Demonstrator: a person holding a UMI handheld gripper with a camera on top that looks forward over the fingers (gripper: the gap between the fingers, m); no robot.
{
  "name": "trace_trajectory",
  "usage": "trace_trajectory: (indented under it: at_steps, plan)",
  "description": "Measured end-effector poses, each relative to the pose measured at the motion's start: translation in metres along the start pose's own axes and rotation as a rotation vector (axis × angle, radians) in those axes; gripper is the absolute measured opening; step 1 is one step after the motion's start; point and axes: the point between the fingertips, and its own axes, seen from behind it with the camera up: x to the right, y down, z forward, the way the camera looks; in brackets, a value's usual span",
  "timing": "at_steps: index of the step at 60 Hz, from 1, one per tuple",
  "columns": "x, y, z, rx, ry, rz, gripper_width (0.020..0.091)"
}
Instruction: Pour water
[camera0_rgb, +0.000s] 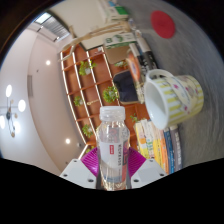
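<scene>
Gripping clear water bottle (113, 145) in tool (113, 170); striped mug (172, 98) beyond.

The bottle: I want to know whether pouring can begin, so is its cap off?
No, the white cap sits on top of the bottle, which the gripper holds.

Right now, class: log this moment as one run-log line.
phase: pouring approach | gripper: shut on water bottle | mug: striped, tilted, beyond bottle
</scene>
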Motion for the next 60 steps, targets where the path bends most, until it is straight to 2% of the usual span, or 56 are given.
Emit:
trace_trajectory:
  at_steps: [4, 8, 13, 20, 25, 26, 32, 33, 34, 41, 51, 56, 60]
  plan:
    - [-0.018, -0.002, -0.001, -0.02, 0.031, -0.275, 0.0377]
    - [-0.038, -0.019, -0.006, -0.003, 0.074, -0.614, 0.0377]
    - [-0.052, -0.066, -0.018, 0.07, 0.167, -1.02, 0.0375]
    - [-0.053, -0.145, -0.035, 0.175, 0.408, -1.485, 0.0375]
    - [-0.056, -0.189, -0.052, 0.254, 0.534, -1.679, 0.0375]
    - [-0.048, -0.209, -0.051, 0.269, 0.548, -1.715, 0.0374]
    - [-0.035, -0.24, -0.073, 0.304, 0.654, -1.778, 0.0374]
    - [-0.032, -0.243, -0.074, 0.309, 0.659, -1.772, 0.0374]
    - [-0.018, -0.267, -0.072, 0.315, 0.654, -1.775, 0.0374]
    - [-0.005, -0.279, -0.079, 0.317, 0.674, -1.737, 0.0375]
    - [0.027, -0.292, -0.072, 0.268, 0.688, -1.745, 0.0376]
    - [0.023, -0.286, -0.07, 0.289, 0.649, -1.758, 0.0375]
    - [0.023, -0.286, -0.071, 0.293, 0.637, -1.761, 0.0417]
